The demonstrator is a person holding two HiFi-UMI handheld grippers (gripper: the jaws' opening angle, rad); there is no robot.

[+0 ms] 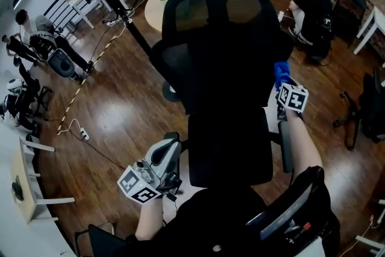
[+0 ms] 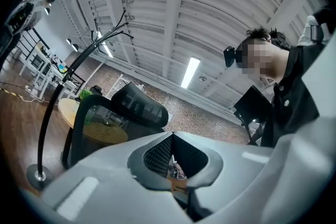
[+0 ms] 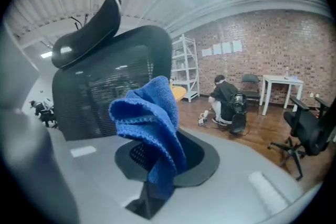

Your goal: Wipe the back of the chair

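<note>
- Step in hand: my right gripper (image 1: 284, 84) pinches the blue cloth (image 3: 152, 123) firmly between its fingers, most of the cloth bunched above the tips. It sits at the right centre of the frame, just beside the right edge of the chair back (image 1: 225, 63). I cannot tell whether cloth and mesh touch. I judge the wipe to be at its start.
- My left gripper (image 2: 172, 136), lower left of the frame, has its fingers pressed together on nothing. It hangs near the chair's lower left side.
- Next move, as I judge it: press the cloth flat onto the mesh and sweep it across. The mesh will give, so the pressure should be light and even, and the left gripper may steady the frame.
- Count: two grippers, one cloth, one chair being wiped. Two more office chairs (image 1: 367, 108) stand along the right edge, and one person (image 1: 313, 3) crouches at upper right.
</note>
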